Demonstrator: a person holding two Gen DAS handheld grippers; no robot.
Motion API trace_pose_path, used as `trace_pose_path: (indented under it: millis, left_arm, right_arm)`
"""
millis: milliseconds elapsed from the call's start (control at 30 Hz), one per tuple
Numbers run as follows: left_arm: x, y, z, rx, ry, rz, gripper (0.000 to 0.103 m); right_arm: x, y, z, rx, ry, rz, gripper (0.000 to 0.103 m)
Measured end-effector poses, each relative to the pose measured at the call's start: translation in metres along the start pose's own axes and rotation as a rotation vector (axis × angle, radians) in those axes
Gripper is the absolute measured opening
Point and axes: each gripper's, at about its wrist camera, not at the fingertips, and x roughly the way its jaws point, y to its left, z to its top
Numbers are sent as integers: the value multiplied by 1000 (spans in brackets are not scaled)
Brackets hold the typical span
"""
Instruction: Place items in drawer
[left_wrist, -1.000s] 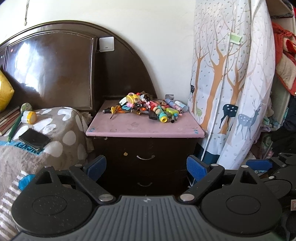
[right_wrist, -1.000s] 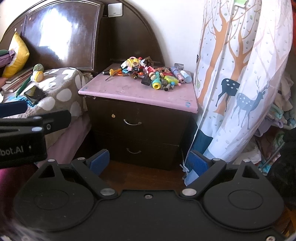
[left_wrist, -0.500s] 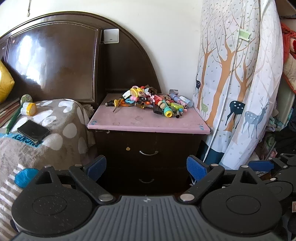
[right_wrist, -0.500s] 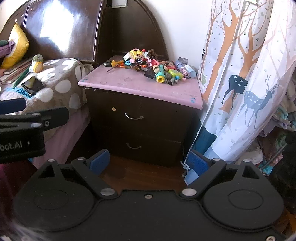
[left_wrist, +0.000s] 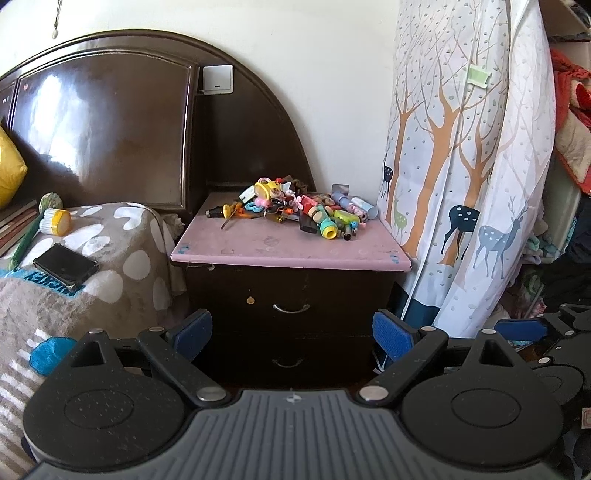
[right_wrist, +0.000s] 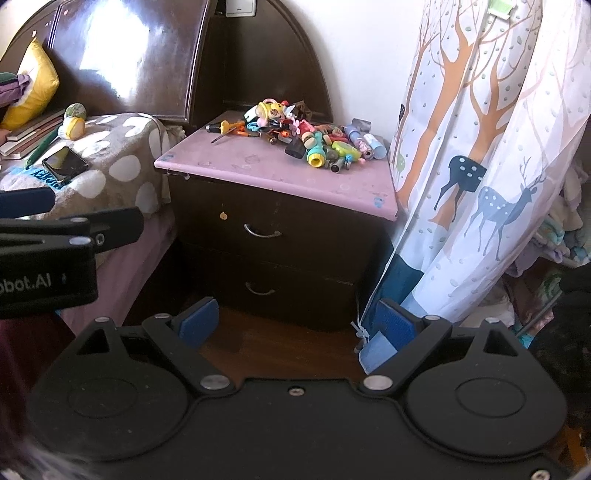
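Both the left gripper (left_wrist: 291, 328) and right gripper (right_wrist: 291, 321) have jaws wide open, empty; the shut top drawer (right_wrist: 280, 232) sits straight ahead, well apart, toy pile (right_wrist: 306, 136) above.

Home bedroom: bed w/ headboard (left_wrist: 110, 129), nightstand (left_wrist: 291, 295), deer-print curtain (left_wrist: 469, 166).

White lettering "bot.AI", cut off at the picture's left edge, stands on the black body of the left gripper (right_wrist: 44, 275). The blue lettering on the grey spotted blanket (left_wrist: 51, 282) is too partial to read.
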Motion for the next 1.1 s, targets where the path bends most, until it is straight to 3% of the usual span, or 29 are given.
trace_pose_path:
  millis: [467,600,867,1100]
  left_arm:
    - [-10,2,4,-5,-21,-3,94]
    - [-6,7,2,-29,-17,-14,94]
    - [24,18,4,-70,9,-38,94]
    - [65,22,13,-41,31,-43,94]
  right_arm:
    - [-12,7,0,-20,-24,-6,94]
    - [-5,6,-2,-10,-27,29,94]
    - [17,2,-1,-15,-68,60,100]
    - [53,-3,8,-66,-28,112,102]
